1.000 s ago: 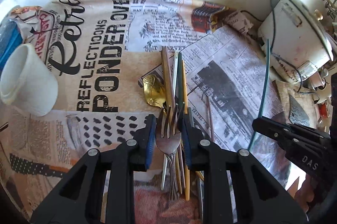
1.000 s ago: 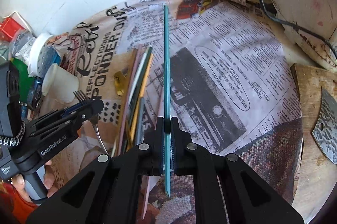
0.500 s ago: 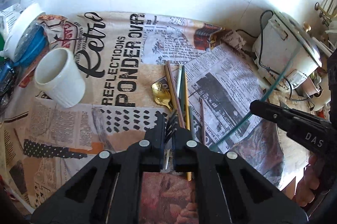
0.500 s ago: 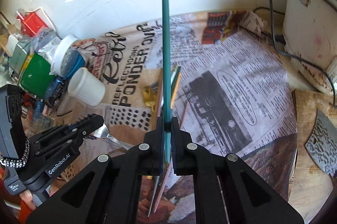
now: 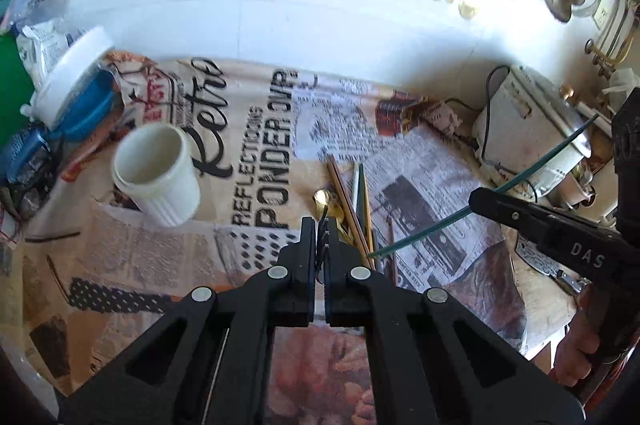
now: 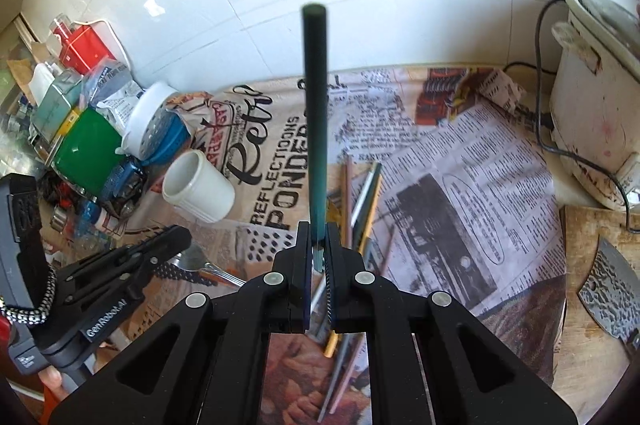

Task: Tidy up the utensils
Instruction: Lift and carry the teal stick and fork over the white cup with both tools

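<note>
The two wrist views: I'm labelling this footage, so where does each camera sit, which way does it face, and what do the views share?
Left wrist: on the left claw, angled down at the newsprint cloth; its own fingers grip a fork; the right claw and hand show at right.
Right wrist: on the right claw, angled down likewise; its fingers clamp a teal chopstick; the left claw shows lower left.
Shared: white cup, chopstick pile, rice cooker.

Both grippers' jaws clamped, angled downward
</note>
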Motion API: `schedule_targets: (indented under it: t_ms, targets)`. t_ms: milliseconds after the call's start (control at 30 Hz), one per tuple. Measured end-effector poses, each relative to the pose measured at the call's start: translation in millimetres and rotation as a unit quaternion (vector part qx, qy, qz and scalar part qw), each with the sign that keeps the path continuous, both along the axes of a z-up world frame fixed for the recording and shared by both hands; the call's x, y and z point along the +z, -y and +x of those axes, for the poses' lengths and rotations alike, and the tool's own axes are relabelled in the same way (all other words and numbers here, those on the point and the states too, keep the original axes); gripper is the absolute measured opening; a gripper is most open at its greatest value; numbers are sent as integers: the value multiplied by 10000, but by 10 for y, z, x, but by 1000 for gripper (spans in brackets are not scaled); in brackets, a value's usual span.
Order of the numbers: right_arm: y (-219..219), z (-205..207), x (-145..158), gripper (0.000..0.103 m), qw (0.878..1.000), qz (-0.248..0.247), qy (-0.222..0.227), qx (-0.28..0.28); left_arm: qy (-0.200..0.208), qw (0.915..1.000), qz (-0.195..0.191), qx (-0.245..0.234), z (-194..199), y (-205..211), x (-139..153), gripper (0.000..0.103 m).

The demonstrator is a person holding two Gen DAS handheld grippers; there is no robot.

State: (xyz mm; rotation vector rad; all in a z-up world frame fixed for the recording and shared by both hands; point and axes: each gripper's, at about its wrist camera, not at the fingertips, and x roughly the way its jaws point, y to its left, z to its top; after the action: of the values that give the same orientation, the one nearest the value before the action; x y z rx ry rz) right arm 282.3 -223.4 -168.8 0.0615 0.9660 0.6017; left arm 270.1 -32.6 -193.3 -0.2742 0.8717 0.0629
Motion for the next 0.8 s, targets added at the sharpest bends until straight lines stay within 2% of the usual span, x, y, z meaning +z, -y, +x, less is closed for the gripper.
schedule_targets:
  t_ms: [400,800]
  targets:
    - [-601,-114,396,5,9986,142,508,-61,588,9979,213,143,-80,-801,483,1]
    - [-1396,-103,712,5,9955,342,871,173,961,9937,464,354,-42,-1598,732,1]
